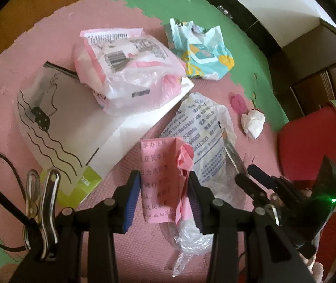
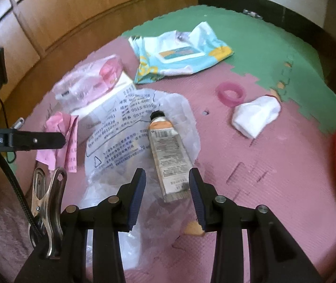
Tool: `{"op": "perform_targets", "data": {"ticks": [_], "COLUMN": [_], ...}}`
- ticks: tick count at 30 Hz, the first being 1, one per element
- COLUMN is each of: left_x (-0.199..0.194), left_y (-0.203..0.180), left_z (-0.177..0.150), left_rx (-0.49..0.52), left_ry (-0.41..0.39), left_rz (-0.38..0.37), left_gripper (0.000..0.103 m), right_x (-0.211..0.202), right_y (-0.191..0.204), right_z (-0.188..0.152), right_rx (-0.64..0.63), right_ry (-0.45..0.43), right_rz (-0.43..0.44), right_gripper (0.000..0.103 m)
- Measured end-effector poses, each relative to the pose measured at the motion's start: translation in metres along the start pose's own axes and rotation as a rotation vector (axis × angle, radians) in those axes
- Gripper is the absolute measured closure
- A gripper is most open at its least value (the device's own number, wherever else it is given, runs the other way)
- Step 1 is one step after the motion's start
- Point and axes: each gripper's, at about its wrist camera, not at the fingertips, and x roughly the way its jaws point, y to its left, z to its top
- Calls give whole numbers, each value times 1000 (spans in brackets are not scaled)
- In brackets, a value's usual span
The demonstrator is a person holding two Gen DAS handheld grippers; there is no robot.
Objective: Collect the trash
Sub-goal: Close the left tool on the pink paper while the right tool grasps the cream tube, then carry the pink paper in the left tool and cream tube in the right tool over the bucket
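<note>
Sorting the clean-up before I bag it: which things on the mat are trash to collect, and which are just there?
Trash to collect:
pink paper
clear printed bag
squeezed tube
wipes packet
pink plastic bag
white wad

Just there:
foam mat
wooden cabinet
red stool
metal clip

Left hand-held gripper (image 1: 163, 195): matte black plastic linkage arms, round silver pivot pins, blue ribbed pads on finger inner faces. Shiny steel spring clip (image 1: 41, 212) on black cable (image 1: 5, 176). Right hand-held gripper (image 2: 166, 197): same build; green indicator light (image 1: 333, 200) on housing.
</note>
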Motion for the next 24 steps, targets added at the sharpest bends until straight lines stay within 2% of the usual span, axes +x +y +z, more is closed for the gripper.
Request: {"op": "perform_targets", "data": {"ticks": [5,18,21,22,24], "left_x": [3,8,9,9,9], "left_y": [3,3,3,3,4], "left_z": [1,1,1,1,1], "left_rx": [-12,-9,-10,-10,-10], "left_ry": [13,29,30,30,31], "left_rz": [-12,-7,-6,-6,-5], "left_gripper": [62,62,62,62,62], "right_x": [18,38,39,38,36], "right_y": [6,-3,-7,-9,-12], "right_z": [1,3,3,3,2], "right_rx": [-33,17,49,60,72], "right_ry": [17,32,24,19,7], "right_rz": [-30,-3,15,21,34], "right_gripper": [64,64,68,75,81]}}
